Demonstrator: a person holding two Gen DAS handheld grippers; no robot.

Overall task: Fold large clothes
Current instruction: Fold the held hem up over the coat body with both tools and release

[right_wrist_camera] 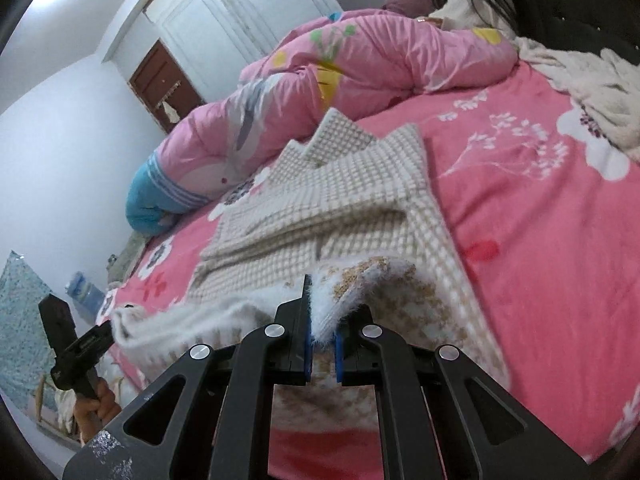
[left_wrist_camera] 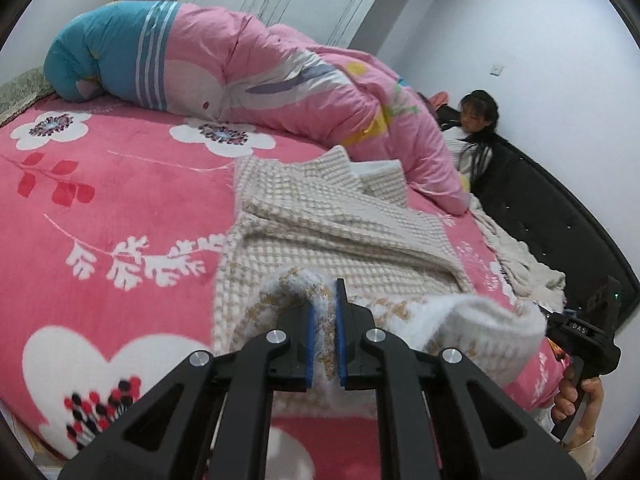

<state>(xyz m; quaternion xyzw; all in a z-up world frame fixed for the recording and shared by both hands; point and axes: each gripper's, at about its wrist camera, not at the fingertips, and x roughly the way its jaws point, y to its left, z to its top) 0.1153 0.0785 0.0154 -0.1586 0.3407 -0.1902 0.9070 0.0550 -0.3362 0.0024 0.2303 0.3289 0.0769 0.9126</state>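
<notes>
A beige and white checked garment (left_wrist_camera: 320, 216) lies spread on the pink flowered bed, its sleeves folded across its body. My left gripper (left_wrist_camera: 325, 312) is shut on the garment's near hem, which bunches up fluffy and white between the blue pads. My right gripper (right_wrist_camera: 322, 312) is shut on the same hem of the checked garment (right_wrist_camera: 340, 200) further along. Both hold the hem lifted off the bed, with the cloth sagging between them. The right gripper's black body (left_wrist_camera: 584, 344) shows at the right edge of the left wrist view, and the left gripper's body (right_wrist_camera: 72, 344) at the left edge of the right wrist view.
A rolled pink and blue quilt (left_wrist_camera: 240, 68) lies across the far side of the bed (left_wrist_camera: 100, 200). A person (left_wrist_camera: 476, 128) sits at the black padded headboard (left_wrist_camera: 560, 216). A cream blanket (right_wrist_camera: 580, 76) lies by the headboard. A white wardrobe (right_wrist_camera: 240, 12) and a brown door (right_wrist_camera: 164, 80) stand behind.
</notes>
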